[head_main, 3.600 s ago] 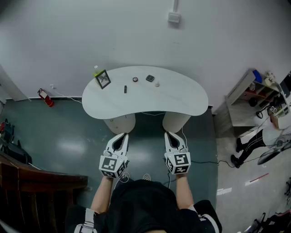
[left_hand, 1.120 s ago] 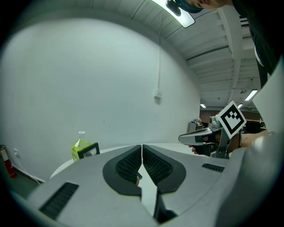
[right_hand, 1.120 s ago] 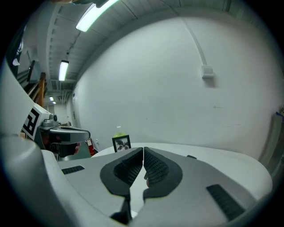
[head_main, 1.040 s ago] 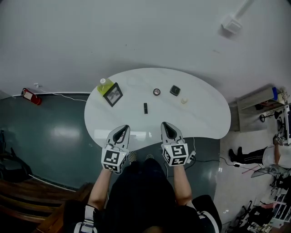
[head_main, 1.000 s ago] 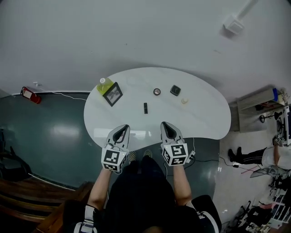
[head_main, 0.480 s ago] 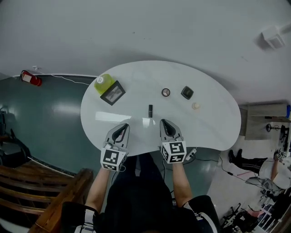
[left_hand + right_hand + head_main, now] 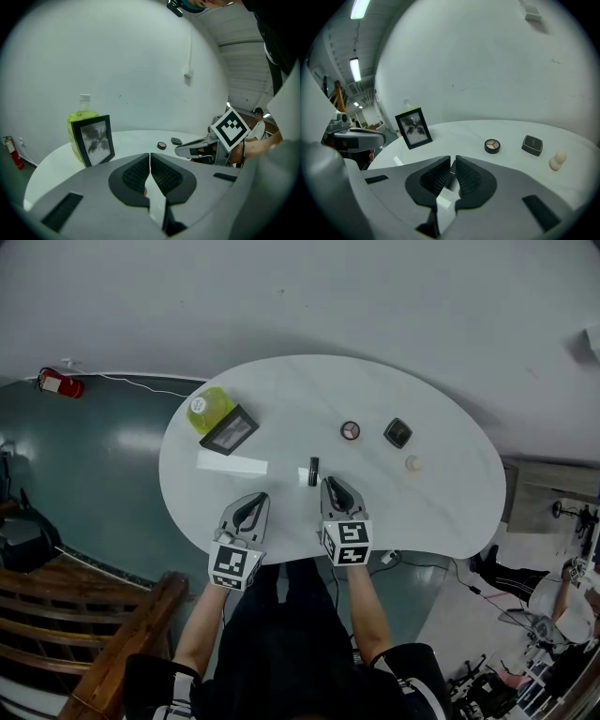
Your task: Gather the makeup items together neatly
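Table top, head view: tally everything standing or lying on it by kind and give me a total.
Bottle, yellow-green: 1
Picture frame: 1
Slim black tube: 1
Compacts: 2 (round open compact, square black compact)
Beige makeup sponge: 1
Total: 6

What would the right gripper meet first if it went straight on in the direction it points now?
Most likely the small black rectangular tube lying on the white oval table: it sits just beyond the tips of the right gripper, in line with its shut jaws. Depth is unclear.
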`<action>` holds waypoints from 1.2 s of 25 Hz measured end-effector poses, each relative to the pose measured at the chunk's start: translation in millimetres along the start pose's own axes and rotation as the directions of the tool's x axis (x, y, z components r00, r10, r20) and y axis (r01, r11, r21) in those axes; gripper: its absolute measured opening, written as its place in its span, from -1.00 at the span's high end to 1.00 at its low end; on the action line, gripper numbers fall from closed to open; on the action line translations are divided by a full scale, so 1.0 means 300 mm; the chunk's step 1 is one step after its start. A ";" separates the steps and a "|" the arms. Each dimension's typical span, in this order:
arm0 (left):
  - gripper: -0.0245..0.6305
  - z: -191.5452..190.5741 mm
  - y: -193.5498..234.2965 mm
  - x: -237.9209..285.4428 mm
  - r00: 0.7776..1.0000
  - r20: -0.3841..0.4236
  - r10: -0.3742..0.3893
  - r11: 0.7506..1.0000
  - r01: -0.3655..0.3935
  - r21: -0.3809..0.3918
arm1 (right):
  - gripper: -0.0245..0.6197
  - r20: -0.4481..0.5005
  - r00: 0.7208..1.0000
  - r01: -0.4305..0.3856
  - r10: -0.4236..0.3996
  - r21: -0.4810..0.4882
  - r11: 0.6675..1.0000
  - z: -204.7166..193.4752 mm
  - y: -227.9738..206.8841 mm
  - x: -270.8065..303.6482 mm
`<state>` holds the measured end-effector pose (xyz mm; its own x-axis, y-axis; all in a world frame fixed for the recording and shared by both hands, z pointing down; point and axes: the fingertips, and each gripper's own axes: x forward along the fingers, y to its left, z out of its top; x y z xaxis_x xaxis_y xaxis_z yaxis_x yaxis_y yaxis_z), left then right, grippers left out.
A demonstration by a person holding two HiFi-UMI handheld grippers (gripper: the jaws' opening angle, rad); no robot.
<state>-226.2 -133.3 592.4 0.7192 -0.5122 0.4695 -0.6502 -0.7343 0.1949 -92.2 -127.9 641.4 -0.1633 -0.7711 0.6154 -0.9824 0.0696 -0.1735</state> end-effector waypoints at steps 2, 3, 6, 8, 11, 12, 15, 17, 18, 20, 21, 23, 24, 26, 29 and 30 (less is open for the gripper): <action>0.85 -0.004 0.005 0.000 1.000 -0.005 0.002 1.000 -0.002 -0.002 | 0.82 -0.013 1.000 0.018 -0.018 0.005 1.000 -0.005 -0.005 0.032; 0.85 -0.008 0.008 -0.001 1.000 -0.010 0.005 1.000 -0.005 -0.003 | 0.82 -0.025 0.999 0.026 -0.026 0.011 1.000 -0.010 -0.008 0.048; 0.85 -0.020 0.021 -0.009 1.000 -0.021 0.017 1.000 -0.017 -0.010 | 0.58 -0.075 0.997 0.016 -0.012 0.049 0.999 -0.039 -0.010 0.100; 0.85 -0.023 0.031 -0.014 0.999 -0.025 0.030 0.999 -0.030 -0.019 | 0.50 -0.111 0.994 0.011 -0.003 0.070 0.997 -0.068 -0.010 0.131; 0.85 -0.020 0.046 -0.018 0.998 -0.031 0.050 0.998 -0.051 -0.026 | 0.44 -0.172 0.985 0.014 -0.001 0.074 0.997 -0.117 -0.008 0.174; 0.85 -0.019 0.050 -0.019 0.998 -0.033 0.055 0.998 -0.056 -0.027 | 0.43 -0.192 0.981 0.013 0.001 0.072 0.997 -0.133 -0.004 0.187; 0.85 -0.048 0.052 -0.019 0.998 -0.044 0.051 0.998 -0.053 -0.034 | 0.43 -0.243 0.970 0.025 -0.011 0.058 0.998 -0.171 -0.001 0.216; 0.85 -0.068 0.055 -0.021 0.998 -0.049 0.049 0.998 -0.051 -0.038 | 0.43 -0.258 0.965 0.053 -0.043 0.034 0.998 -0.183 -0.008 0.223; 0.85 -0.072 0.058 -0.021 0.997 -0.051 0.051 0.998 -0.053 -0.039 | 0.44 -0.260 0.964 0.066 -0.058 0.021 0.998 -0.185 -0.013 0.225; 0.85 -0.073 0.062 -0.023 0.997 -0.054 0.056 0.998 -0.058 -0.037 | 0.53 -0.257 0.963 0.085 -0.081 0.003 0.996 -0.184 -0.022 0.224; 0.85 -0.070 0.062 -0.024 0.997 -0.056 0.059 0.998 -0.061 -0.035 | 0.56 -0.254 0.963 0.088 -0.085 -0.002 0.996 -0.183 -0.024 0.223; 0.85 -0.070 0.055 -0.024 0.997 -0.056 0.056 0.998 -0.058 -0.034 | 0.56 -0.251 0.964 0.087 -0.086 -0.008 0.996 -0.183 -0.026 0.222; 0.85 -0.073 0.049 -0.024 0.997 -0.056 0.052 0.998 -0.054 -0.032 | 0.57 -0.250 0.964 0.087 -0.086 -0.010 0.996 -0.184 -0.026 0.222; 0.85 -0.070 0.041 -0.024 0.997 -0.056 0.050 0.998 -0.051 -0.028 | 0.57 -0.246 0.965 0.088 -0.087 -0.007 0.996 -0.186 -0.026 0.223; 0.85 -0.069 0.026 -0.027 0.998 -0.053 0.041 0.999 -0.042 -0.019 | 0.58 -0.236 0.968 0.088 -0.081 0.019 0.996 -0.184 -0.032 0.216; 0.85 -0.067 0.022 -0.028 0.998 -0.052 0.038 0.999 -0.039 -0.017 | 0.58 -0.231 0.969 0.090 -0.082 0.026 0.996 -0.181 -0.035 0.208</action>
<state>-241.5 -124.8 607.0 0.6799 -0.5163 0.5208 -0.6822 -0.7058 0.1910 -96.9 -142.4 723.5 -0.0991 -0.6068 0.7886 -0.9904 -0.0166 -0.1373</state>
